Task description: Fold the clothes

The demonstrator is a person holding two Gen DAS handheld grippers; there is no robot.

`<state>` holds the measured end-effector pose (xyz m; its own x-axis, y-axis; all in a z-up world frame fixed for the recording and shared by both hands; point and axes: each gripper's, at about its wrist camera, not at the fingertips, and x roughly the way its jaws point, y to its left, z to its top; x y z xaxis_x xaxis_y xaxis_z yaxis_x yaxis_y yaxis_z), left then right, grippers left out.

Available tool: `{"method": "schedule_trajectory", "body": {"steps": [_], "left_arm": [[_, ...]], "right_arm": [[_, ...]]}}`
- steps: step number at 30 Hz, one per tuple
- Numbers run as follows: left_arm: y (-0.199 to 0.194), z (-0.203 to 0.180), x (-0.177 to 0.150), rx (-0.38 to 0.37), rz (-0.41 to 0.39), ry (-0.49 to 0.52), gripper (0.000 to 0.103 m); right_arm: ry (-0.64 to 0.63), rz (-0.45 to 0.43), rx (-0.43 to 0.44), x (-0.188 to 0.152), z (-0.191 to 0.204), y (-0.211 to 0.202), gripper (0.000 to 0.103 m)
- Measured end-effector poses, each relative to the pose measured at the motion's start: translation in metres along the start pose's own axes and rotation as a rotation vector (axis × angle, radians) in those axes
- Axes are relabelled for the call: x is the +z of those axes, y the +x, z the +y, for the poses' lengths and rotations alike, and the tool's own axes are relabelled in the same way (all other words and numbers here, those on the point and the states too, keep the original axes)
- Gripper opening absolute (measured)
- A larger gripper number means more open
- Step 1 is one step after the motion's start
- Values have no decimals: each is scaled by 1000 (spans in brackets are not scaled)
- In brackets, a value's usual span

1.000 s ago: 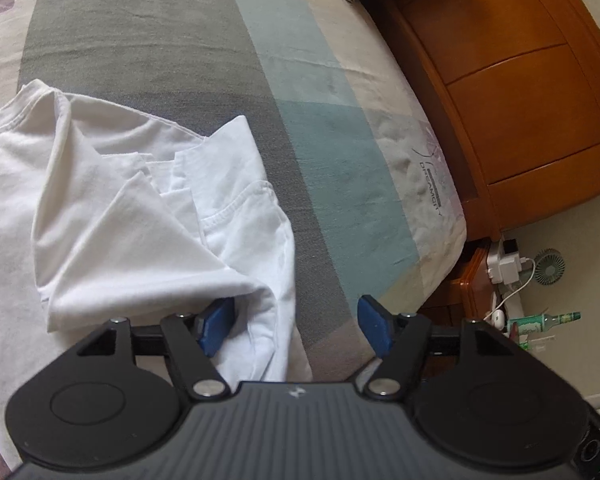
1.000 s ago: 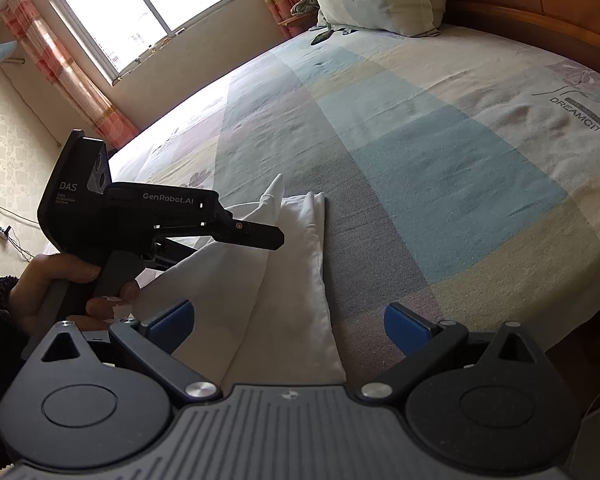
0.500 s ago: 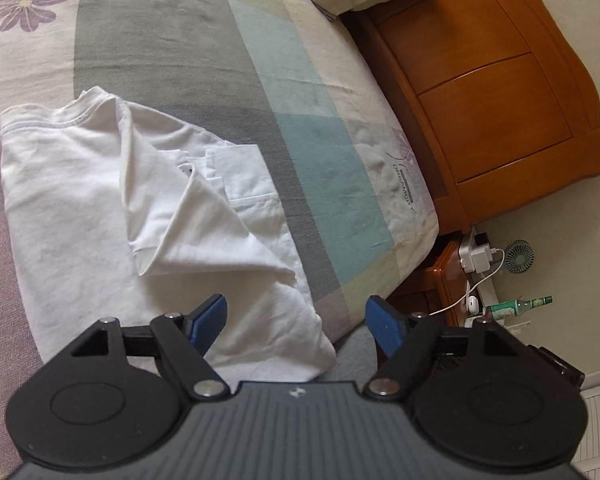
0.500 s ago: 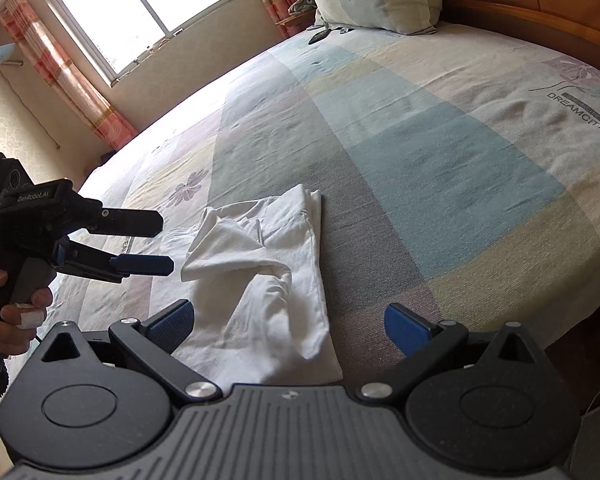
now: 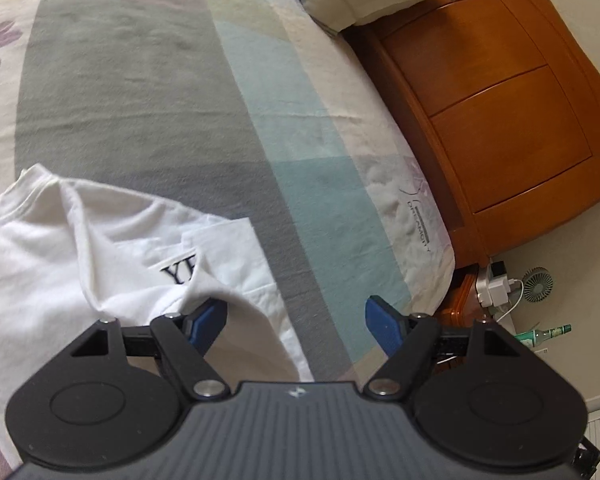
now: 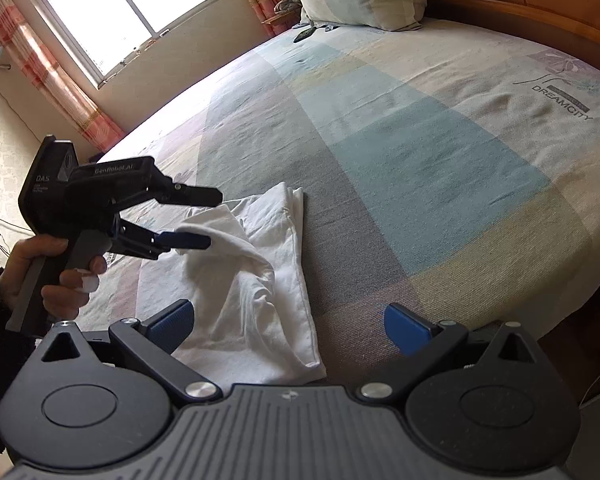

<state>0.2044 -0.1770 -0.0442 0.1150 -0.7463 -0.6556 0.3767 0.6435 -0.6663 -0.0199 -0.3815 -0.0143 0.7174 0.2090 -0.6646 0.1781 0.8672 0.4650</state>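
A: Where in the job?

B: Midway through a fold, by the look. White T-shirt [image 6: 260,300] lying on the bed [image 6: 420,160], close to the near edge, on the grey stripe. Turned in along one side over the body, but bunched there, not flat.

A: Left gripper [image 6: 214,219]?

B: Jaws wide, held in a hand [image 6: 52,272] at the shirt's left side. Lower pad right at a raised ridge of cloth [image 6: 228,236], touching or just beside; cannot tell which. Nothing pinched between the pads.

A: And the right gripper [image 6: 288,324]?

B: Wide as well, and empty. Hovering over the near corner of the hem, apart from the cloth as far as can be told.

A: Next move, then?

B: Probably dealing with that ridge first, either pressing it down or taking hold and laying it straight. Calls for closing on a single edge rather than a bunch, then drawing level across so as not to drag the layers beneath. After that, likely a grip on the hem with both and a fold up toward the collar.

A: Risk?

B: Catching two layers at once and undoing the turned-in side. Hard to judge the layer count from here.
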Motion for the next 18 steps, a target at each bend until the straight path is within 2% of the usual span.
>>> {"method": "schedule_trajectory", "body": {"steps": [4,7,11,15,18], "left_arm": [[-1,-21,11,-48,-45,54,76],[-12,-24,4,-78,-59,104,77],[-27,-12,-15,37,-55,175,77],[-46,6,-47,209,-87,242,77],[-60,17,-73,258,-122,239,77]], "right_arm": [[8,4,-9,0,-2,1,103],[9,2,-7,1,-3,1,103],[11,6,8,2,-3,6,103],[-27,6,55,1,9,11,103],[-78,13,96,1,22,17,103]]}}
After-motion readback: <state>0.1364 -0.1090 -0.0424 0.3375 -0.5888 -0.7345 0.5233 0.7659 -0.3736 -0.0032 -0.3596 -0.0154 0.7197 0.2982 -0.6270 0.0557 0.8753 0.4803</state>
